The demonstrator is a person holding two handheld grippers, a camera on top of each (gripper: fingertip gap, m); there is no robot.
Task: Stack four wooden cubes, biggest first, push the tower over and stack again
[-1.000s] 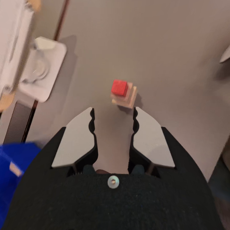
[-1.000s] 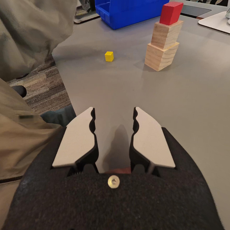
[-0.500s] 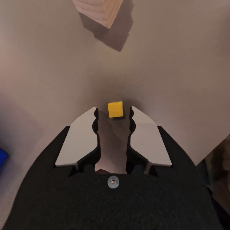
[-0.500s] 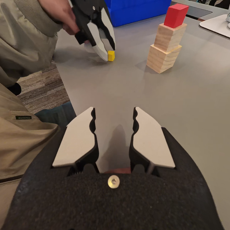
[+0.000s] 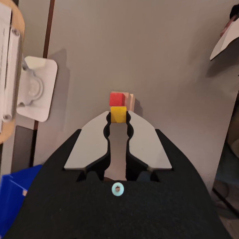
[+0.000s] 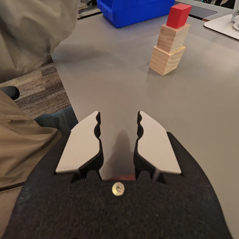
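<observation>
A tower of three cubes stands on the grey table: a large plain wooden cube (image 6: 166,60) at the bottom, a smaller wooden cube (image 6: 172,38) on it, a red cube (image 6: 177,15) on top. My left gripper (image 5: 118,115) is shut on a small yellow cube (image 5: 118,114) and holds it high above the table, just short of the red cube (image 5: 116,99) seen from above. The wooden cubes (image 5: 130,102) peek out beside the red one. My right gripper (image 6: 118,113) is open and empty, low over the table's near part, well short of the tower.
A blue bin (image 6: 129,11) stands behind the tower, also at the lower left of the left wrist view (image 5: 14,191). A white stand base (image 5: 37,89) sits at the table's far side. A person's tan sleeve (image 6: 32,32) hangs left, over the table edge.
My left gripper has closed on the yellow cube, lifted it off the table and carried it up over the tower. The right gripper has stayed put.
</observation>
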